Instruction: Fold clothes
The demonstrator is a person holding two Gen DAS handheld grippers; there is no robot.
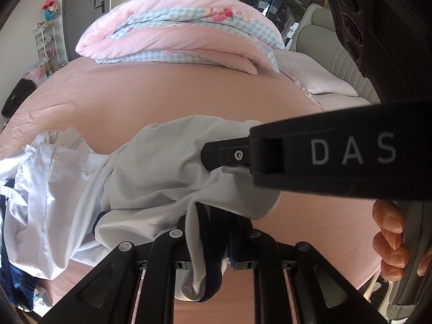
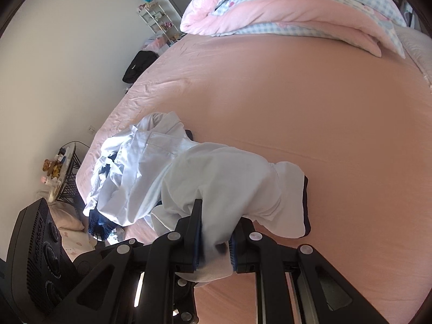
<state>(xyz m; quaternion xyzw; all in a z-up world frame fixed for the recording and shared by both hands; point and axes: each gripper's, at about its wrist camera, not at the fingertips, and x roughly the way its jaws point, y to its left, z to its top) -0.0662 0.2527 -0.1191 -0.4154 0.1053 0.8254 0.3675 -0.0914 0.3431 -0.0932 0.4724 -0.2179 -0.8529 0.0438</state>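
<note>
Both grippers pinch the same white garment [image 2: 232, 178], which hangs bunched just above the pink bed sheet [image 2: 310, 102]. The left gripper [image 1: 209, 229] clamps a fold with dark trim between its closed fingers; the right gripper [image 2: 214, 235] squeezes another fold of white cloth. In the left wrist view the right gripper's body crosses in front of the garment, and a hand [image 1: 391, 243] wraps its handle. A pile of white and dark blue clothes [image 2: 121, 162] lies just beside the garment near the bed's edge. Farther back rests a folded pink checked quilt [image 1: 178, 32], with a pale pillow [image 1: 318, 78] beside it.
</note>
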